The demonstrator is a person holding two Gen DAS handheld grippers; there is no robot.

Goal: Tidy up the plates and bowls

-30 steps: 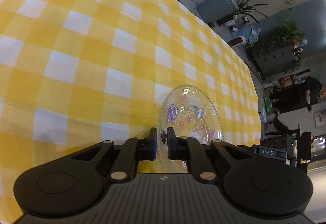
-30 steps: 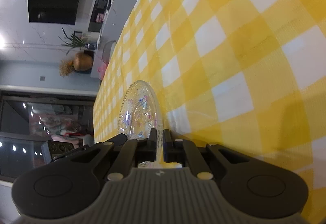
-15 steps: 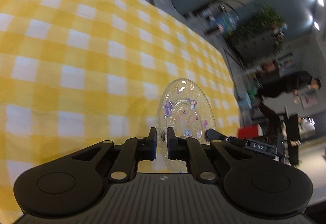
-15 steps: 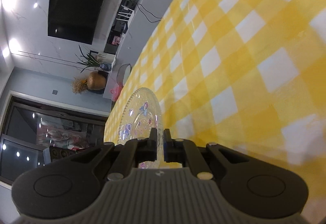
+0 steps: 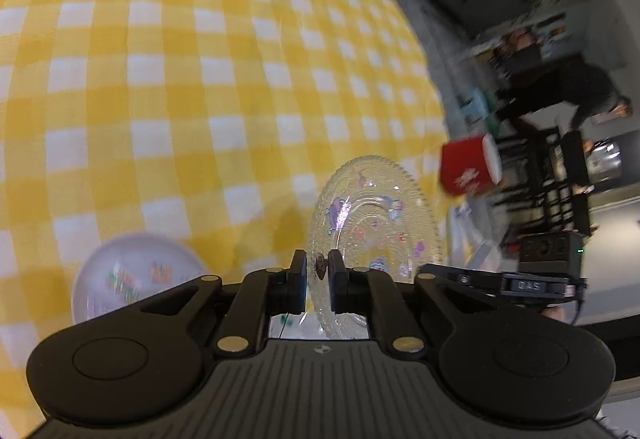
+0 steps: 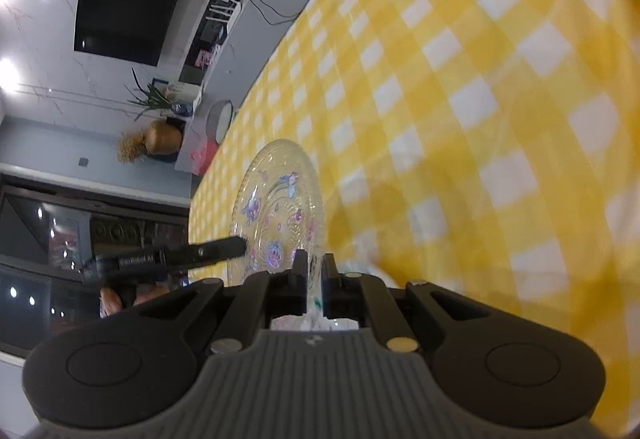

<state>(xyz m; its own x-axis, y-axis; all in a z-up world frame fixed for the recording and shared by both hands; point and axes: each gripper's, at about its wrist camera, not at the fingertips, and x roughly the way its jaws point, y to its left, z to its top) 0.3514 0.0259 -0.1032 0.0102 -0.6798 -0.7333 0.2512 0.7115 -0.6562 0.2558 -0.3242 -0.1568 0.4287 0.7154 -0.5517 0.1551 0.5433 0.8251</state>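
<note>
Both hand-held grippers have lifted the glass plate (image 5: pixel 372 223) higher off the yellow-checked surface (image 5: pixel 160 79) than a second ago. The left hand-held gripper (image 5: pixel 317 271) and the right hand-held gripper (image 6: pixel 314 273) each stay clenched on opposite rim edges. A white bowl (image 5: pixel 132 275) has come into the left view (a red container (image 5: pixel 470 169) too) — probably the plate is being carried toward a stacking spot.
</note>
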